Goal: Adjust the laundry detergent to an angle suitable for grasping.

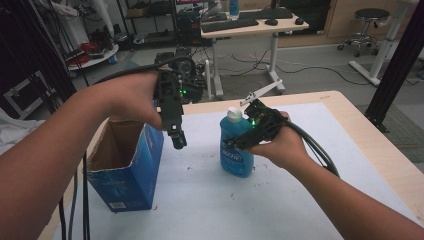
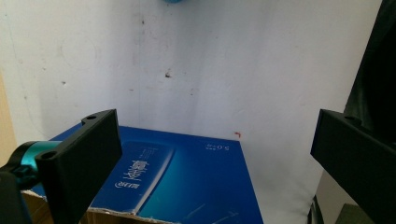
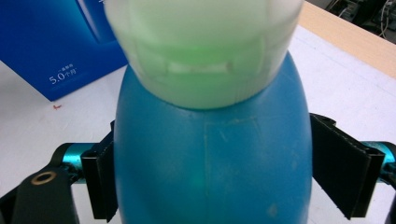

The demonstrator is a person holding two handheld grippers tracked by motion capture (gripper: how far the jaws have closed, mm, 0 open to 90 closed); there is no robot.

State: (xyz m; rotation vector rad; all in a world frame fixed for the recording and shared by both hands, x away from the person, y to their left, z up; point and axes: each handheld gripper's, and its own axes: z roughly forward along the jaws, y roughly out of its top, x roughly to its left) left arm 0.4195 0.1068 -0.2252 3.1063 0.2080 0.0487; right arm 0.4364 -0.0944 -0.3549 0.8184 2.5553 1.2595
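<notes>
Right now our right gripper (image 3: 212,172) pinches the blue bottle (image 1: 236,145), upright and white-capped, on the counter (image 1: 200,200). Our left gripper (image 2: 219,154) hangs spread wide above the open blue box (image 1: 127,167).

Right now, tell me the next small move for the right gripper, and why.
Probably lift the blue bottle a little and start carrying it toward the open blue box. The right gripper has its jaws on both sides of the bottle, which stands upright on the table's white mat, and the left gripper hangs open by the box.

Lab or workshop, desk (image 1: 252,27) with keyboards (image 1: 229,24), stool (image 1: 371,16), floor cables (image 1: 320,67), equipment shelves (image 1: 150,20)
</notes>
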